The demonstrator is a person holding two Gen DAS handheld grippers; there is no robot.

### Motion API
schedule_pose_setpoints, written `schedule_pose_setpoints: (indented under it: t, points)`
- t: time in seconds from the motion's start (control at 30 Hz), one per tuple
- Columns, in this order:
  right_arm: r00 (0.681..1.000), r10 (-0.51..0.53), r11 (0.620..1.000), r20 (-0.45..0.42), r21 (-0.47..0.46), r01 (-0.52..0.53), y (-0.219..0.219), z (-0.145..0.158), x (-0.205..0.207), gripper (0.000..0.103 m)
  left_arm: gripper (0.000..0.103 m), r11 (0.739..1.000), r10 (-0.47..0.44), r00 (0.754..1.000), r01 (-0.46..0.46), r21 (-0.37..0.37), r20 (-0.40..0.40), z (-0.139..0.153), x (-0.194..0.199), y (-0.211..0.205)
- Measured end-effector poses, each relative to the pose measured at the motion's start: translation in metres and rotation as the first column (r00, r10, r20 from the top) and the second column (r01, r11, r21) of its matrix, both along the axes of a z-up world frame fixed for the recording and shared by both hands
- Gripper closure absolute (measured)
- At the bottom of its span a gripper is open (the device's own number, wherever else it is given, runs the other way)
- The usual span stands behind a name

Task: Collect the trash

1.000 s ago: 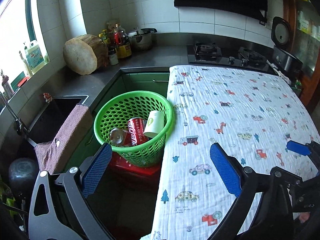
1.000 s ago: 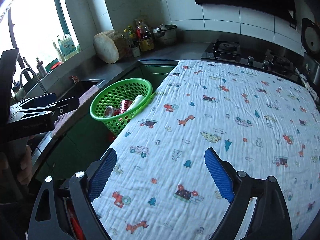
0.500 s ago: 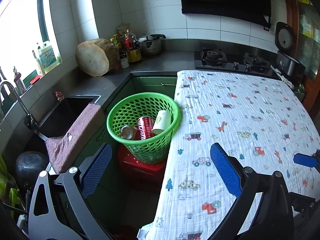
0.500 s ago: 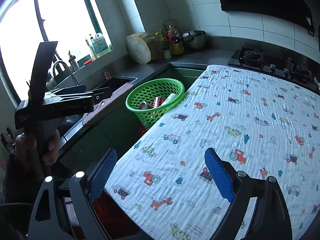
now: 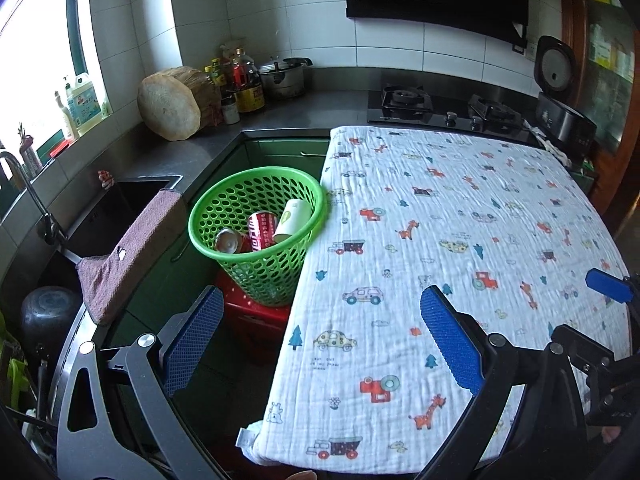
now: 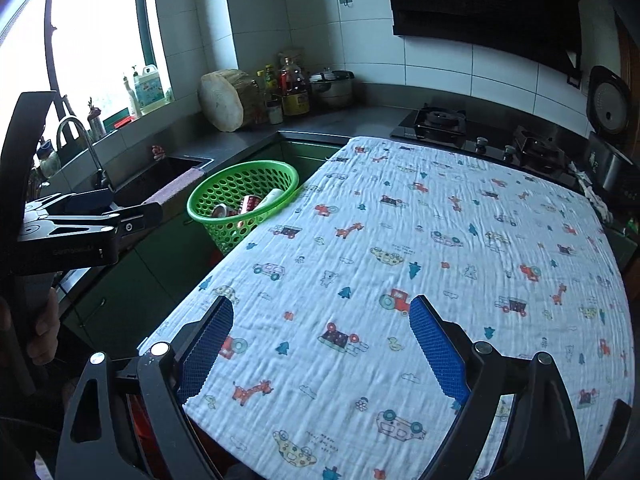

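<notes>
A green perforated basket (image 5: 224, 208) stands on a red stool left of the table; it also shows in the right wrist view (image 6: 280, 178). Inside lie a red can (image 5: 262, 230), a silver can (image 5: 228, 240) and a white paper cup (image 5: 294, 218). My left gripper (image 5: 320, 332) is open and empty, held back from the basket over the table's near left edge. My right gripper (image 6: 320, 344) is open and empty above the near end of the table. The table is covered by a white cloth with cartoon prints (image 5: 460, 240).
A dark counter runs along the left and back with a sink (image 5: 116, 208), a tap, a brown towel (image 5: 132, 248), a round wooden block (image 5: 170, 106), bottles and a pot. A gas hob (image 5: 440, 104) and rice cooker (image 5: 560, 100) are at the back right.
Both grippers have pulled back and risen from the table and basket, so more of the kitchen shows. Both stay open and empty. The basket's contents have not moved.
</notes>
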State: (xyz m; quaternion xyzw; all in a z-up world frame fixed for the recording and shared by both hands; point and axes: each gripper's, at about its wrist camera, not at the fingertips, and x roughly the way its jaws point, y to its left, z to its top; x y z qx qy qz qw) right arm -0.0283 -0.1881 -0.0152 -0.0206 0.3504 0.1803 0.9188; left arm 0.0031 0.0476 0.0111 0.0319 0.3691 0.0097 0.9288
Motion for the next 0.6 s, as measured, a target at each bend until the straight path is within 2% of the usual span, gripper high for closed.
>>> schedule_pose_setpoints:
  t: [0.27, 0.6]
  points:
    - [0.998, -0.061, 0.998, 0.008, -0.007, 0.061, -0.003, -0.001, 0.007, 0.016, 0.005, 0.999, -0.009, 1.0, 0.009, -0.032, 0.008, -0.002, 0.003, 0.002]
    - [0.997, -0.081, 0.997, -0.016, -0.001, 0.081, -0.002, -0.009, 0.008, 0.016, 0.005, 0.999, 0.003, 1.0, -0.004, -0.054, -0.021, -0.015, 0.001, 0.01]
